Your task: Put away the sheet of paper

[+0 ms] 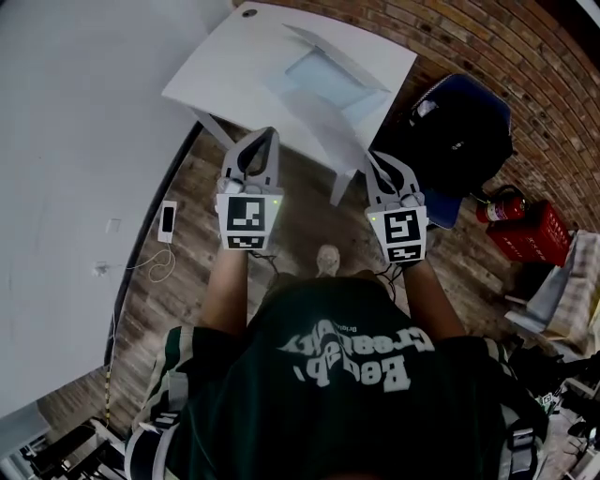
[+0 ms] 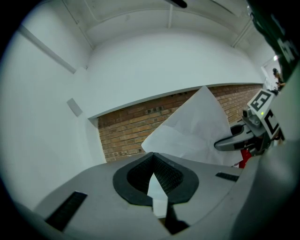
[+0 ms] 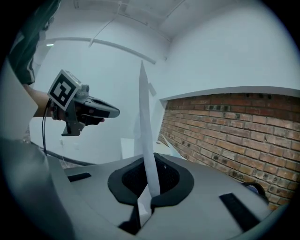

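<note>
The white sheet of paper [image 2: 194, 126] stands upright, lightly creased.

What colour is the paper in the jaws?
White: the sheet of paper shows best in the left gripper view.

White surface [image 1: 225, 66] at the top of the head view, set on white legs [image 1: 343, 183] near the meeting of a white wall and a brick wall. Carries a small dark round thing [image 1: 248, 12] at its far corner. Stands on a wood-plank floor [image 1: 187, 272]. On the planks by the white wall, a slim white device [image 1: 167, 220] with a pale cable [image 1: 155, 267] curling away from it. Beside the surface toward the brick wall, a dark blue bulky thing [image 1: 459, 131], bag or seat, not clear which. Further along, a red extinguisher [image 1: 502, 204] lying just beside a red crate [image 1: 532, 232]. Near the middle, a pale shoe [image 1: 327, 259] flat on the boards.
</note>
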`<state>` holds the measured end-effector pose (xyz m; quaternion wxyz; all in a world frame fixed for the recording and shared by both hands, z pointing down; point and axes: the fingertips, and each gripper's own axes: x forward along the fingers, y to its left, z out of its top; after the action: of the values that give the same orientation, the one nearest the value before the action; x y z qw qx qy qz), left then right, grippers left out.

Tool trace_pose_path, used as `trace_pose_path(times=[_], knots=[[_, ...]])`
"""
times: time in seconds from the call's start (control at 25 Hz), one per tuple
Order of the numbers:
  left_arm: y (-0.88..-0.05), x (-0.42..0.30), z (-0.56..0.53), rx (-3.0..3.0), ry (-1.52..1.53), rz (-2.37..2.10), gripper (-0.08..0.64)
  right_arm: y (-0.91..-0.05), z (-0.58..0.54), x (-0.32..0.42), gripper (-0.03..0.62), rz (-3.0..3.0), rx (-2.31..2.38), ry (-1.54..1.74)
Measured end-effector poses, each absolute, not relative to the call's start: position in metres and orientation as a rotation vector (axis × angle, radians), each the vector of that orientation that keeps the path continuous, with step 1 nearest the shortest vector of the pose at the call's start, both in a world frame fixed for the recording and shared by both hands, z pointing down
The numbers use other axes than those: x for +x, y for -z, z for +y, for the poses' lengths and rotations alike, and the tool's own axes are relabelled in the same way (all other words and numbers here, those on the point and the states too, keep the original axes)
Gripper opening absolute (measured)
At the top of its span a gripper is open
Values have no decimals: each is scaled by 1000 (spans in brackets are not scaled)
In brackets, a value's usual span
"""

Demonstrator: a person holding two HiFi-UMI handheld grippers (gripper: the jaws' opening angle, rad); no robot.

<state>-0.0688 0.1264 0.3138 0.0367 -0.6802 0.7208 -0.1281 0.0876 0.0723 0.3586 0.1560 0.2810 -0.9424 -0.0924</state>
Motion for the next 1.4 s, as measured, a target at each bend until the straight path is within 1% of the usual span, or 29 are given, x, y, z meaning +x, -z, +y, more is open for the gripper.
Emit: trace_pose_path(times=[0.56,0.88,1.16,1.4], knots=[[-336,-83,43,-2199,469,2131,1,-377,15,68,-5,-2639,789,264],[-359,-104,-35,-2343,485,2005,2,-400,-38,41,-5,-2543,862,245],[-403,-133,-102,-2504,591,1861,2,-422,-86,12,-5,-2420,923,218],[-419,-155,-152,-2592,626,1743,2,-430,-125,4,-5,-2316,1039,203]])
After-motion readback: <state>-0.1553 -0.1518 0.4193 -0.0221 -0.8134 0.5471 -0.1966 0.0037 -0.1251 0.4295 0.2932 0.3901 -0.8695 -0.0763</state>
